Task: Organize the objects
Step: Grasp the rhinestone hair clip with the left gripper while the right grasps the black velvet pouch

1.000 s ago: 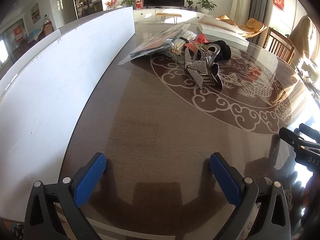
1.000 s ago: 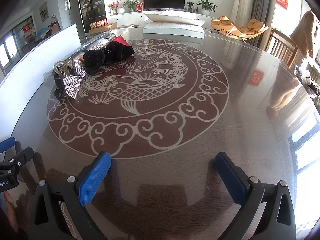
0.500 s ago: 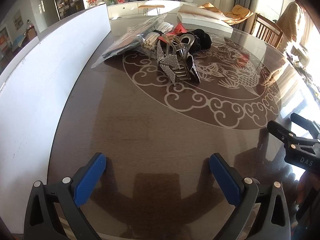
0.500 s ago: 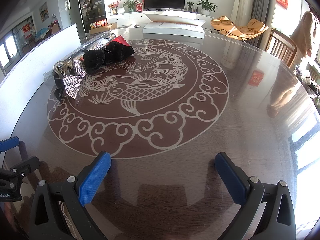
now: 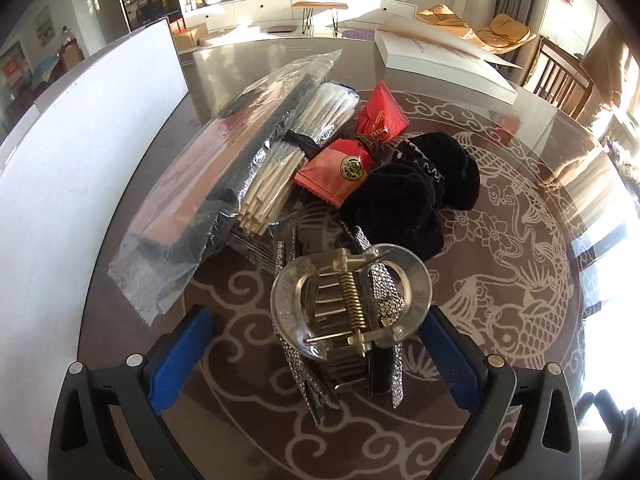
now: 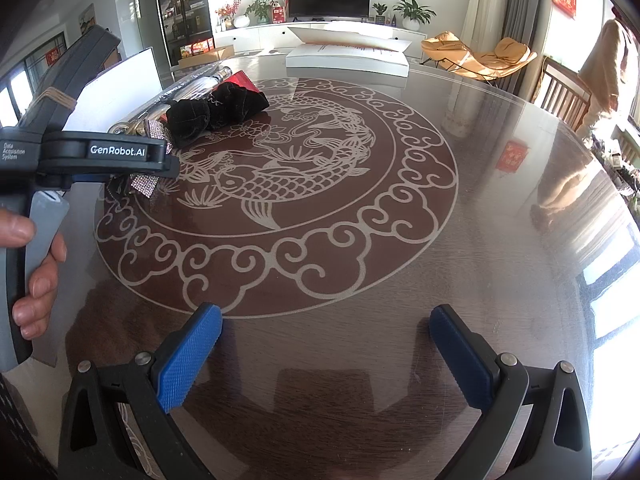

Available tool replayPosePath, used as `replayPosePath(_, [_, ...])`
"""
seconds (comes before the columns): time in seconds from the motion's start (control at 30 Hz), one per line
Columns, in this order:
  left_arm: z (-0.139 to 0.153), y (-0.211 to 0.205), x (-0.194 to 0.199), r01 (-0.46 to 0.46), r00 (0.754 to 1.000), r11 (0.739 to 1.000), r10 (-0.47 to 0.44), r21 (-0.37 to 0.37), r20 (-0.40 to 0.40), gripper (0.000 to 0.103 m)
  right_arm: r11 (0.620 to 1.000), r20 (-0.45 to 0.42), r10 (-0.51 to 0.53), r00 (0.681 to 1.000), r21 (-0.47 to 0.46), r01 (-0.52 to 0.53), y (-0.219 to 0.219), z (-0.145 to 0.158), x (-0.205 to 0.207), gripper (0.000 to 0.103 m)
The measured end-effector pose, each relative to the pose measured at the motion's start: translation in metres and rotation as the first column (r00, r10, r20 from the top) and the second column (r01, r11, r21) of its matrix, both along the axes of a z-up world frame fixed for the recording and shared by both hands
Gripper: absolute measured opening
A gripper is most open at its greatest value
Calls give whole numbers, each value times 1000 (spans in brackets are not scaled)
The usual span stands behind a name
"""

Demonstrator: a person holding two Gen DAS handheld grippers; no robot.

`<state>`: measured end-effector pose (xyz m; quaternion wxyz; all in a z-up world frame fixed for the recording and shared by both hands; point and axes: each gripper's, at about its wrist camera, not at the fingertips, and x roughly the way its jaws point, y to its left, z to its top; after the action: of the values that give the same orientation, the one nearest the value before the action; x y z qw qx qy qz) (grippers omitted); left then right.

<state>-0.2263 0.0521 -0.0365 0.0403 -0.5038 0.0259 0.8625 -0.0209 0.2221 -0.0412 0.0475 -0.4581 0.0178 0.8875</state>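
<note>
clear acrylic claw clip (image 5: 350,300), coiled spring, rhinestone strips; left hand-held gripper (image 5: 316,354) now straddling it, closing, seemingly untouched; right hand-held gripper (image 6: 324,354) wide.

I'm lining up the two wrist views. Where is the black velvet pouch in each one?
Left wrist: black pouch right of centre, behind the clear hair clip, beside the red packets.
Right wrist: pouch upper left, at the edge of the pattern.
Shared landmark: the white box at the table's far side.

The left wrist view looks steeply down, close over the clear plastic hair claw (image 5: 352,304). The right wrist view (further back) faces the far wall; both share the black velvet scrunchies (image 6: 216,114).
</note>
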Motion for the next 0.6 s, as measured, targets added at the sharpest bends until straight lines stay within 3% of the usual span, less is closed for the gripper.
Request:
replayPosePath(0.03, [4, -3, 7, 9, 999, 1000, -9, 15, -52, 71, 1000, 0, 0, 1000, 0, 0, 0, 0, 0, 103])
replayPosePath(0.07, [5, -5, 16, 13, 996, 1000, -14, -5, -85, 56, 1000, 0, 0, 1000, 0, 0, 0, 0, 0, 103])
replayPosePath(0.23, [4, -35, 78, 16, 994, 1000, -16, 2, -109, 56, 1000, 0, 0, 1000, 0, 0, 0, 0, 0, 103])
replayPosePath(0.33, [4, -56, 107, 6, 995, 1000, -6, -1, -102, 62, 1000, 0, 0, 1000, 0, 0, 0, 0, 0, 103])
replayPosePath(0.4, [0, -66, 110, -32, 996, 999, 31, -21, -86, 101, 1000, 0, 0, 1000, 0, 0, 0, 0, 0, 103])
replayPosePath(0.47, [-5, -78, 108, -72, 995, 997, 73, 22, -73, 103, 1000, 0, -1, 1000, 0, 1, 0, 0, -1, 103])
replayPosePath(0.6, [-7, -77, 107, -94, 992, 996, 95, 8, -79, 103, 1000, 0, -1, 1000, 0, 1, 0, 0, -1, 103])
